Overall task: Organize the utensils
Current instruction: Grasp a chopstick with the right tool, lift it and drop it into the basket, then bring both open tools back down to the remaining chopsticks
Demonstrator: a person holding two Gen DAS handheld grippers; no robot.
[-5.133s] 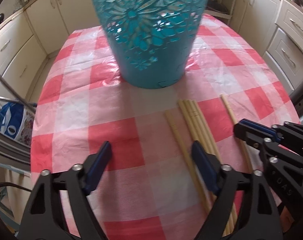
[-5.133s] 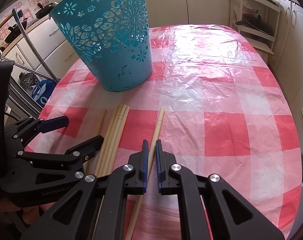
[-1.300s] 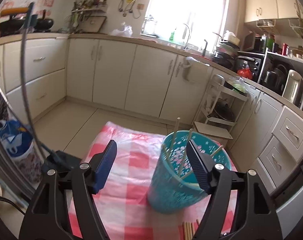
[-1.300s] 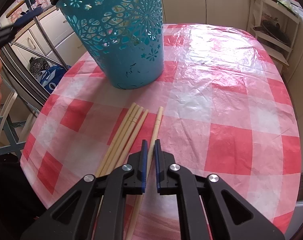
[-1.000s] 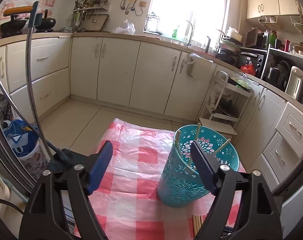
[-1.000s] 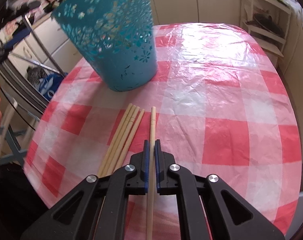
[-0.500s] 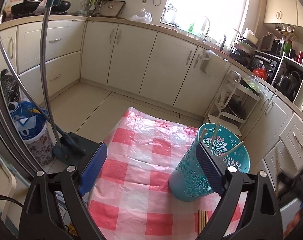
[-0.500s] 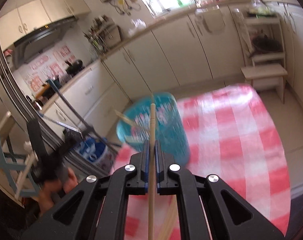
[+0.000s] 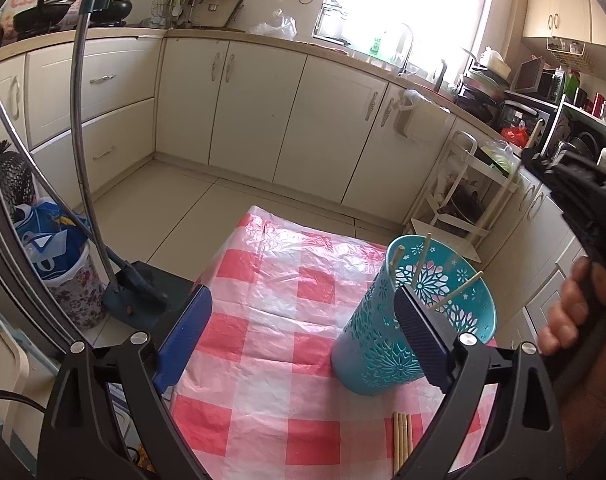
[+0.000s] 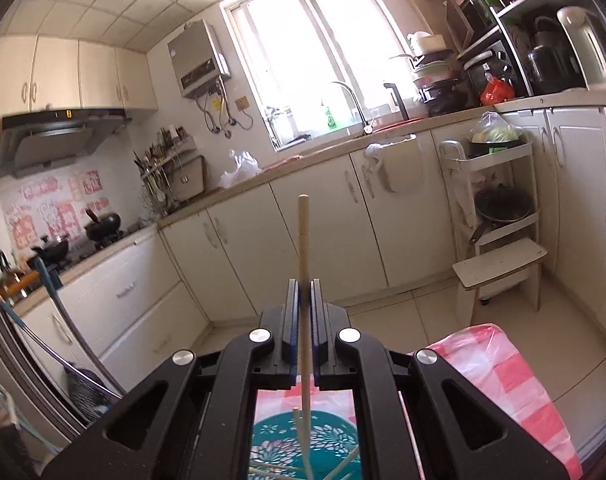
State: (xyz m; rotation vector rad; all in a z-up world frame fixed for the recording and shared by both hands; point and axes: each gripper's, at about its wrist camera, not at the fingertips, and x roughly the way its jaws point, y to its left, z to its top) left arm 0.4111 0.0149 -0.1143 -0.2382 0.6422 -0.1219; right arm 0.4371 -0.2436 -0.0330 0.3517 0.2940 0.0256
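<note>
The table [image 9: 263, 360] in its red-and-white checked cloth fills the ground below the left gripper [image 9: 303, 340], whose jaws stand wide apart with nothing between them but cloth far below. Just behind the right-hand jaw stands the teal basket [image 9: 383, 344], upright on the cloth, with three chopsticks [image 9: 459, 290] leaning out of its rim. Below that same jaw, nearer the camera, the spare chopsticks [image 9: 401, 436] lie side by side on the table, four of them as far as the edge of the frame lets anyone count.

Over on the right of the left wrist view, the person's hand [image 9: 567, 312] wraps the black handle of the other tool, up above the basket.

From the right wrist view, the right gripper [image 10: 303, 292] is clamped tight on a single chopstick [image 10: 303, 236]. The stick runs straight through the pinched jaws, its top poking up beyond the tips, its lower end hanging down behind them over the basket's open mouth, which shows directly beneath the jaws.
</note>
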